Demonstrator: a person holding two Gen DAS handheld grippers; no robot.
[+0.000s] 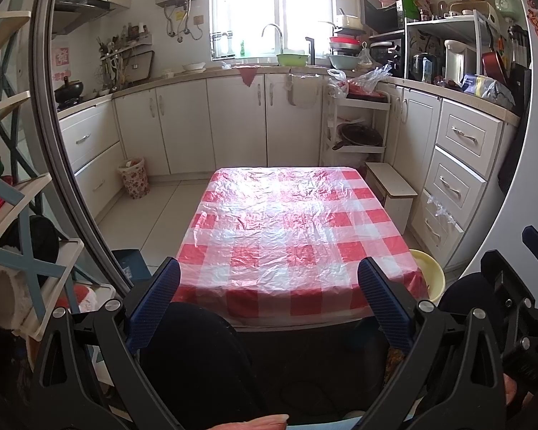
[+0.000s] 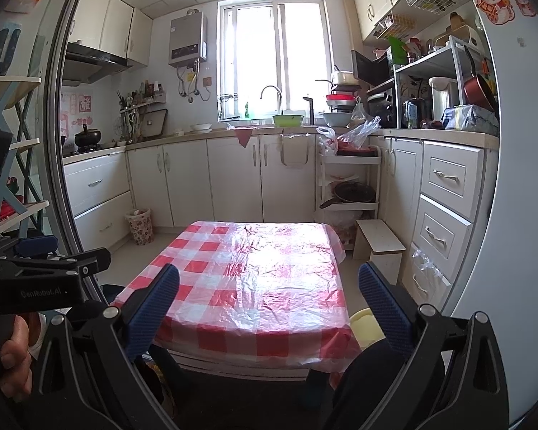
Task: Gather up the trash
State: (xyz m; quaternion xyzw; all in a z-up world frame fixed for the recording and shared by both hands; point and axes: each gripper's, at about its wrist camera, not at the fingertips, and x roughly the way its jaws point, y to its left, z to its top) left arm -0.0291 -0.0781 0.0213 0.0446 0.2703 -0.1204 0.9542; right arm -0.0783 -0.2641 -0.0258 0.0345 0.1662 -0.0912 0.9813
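From where I stand, both tools are held low at the near end of the table (image 1: 297, 236), pointing down the length of the kitchen. The left hand-held gripper (image 1: 269, 301) is spread wide with nothing between its blue pads, and the right hand-held gripper (image 2: 269, 304) is spread just the same, also holding nothing.

The odd thing is that no loose trash shows on the table at all. Its red-and-white checked cloth lies under a crinkled clear plastic sheet (image 1: 290, 215), and nothing sits on top of it. That sheet may itself be what is meant to go, though I cannot be sure from here. If so, it should handle as very light, limp and slippery, and it would bunch instead of lifting flat. The best hold, I judge, is a pinch on the loose edge hanging over the near side of the table, not on the taut middle.

A flowered waste bin (image 1: 134, 177) stands on the floor by the left-hand cabinets, well apart from the table, with something crumpled already in it. A yellow basin (image 1: 432, 272) sits just beside the table's near right corner, partly hidden by it.
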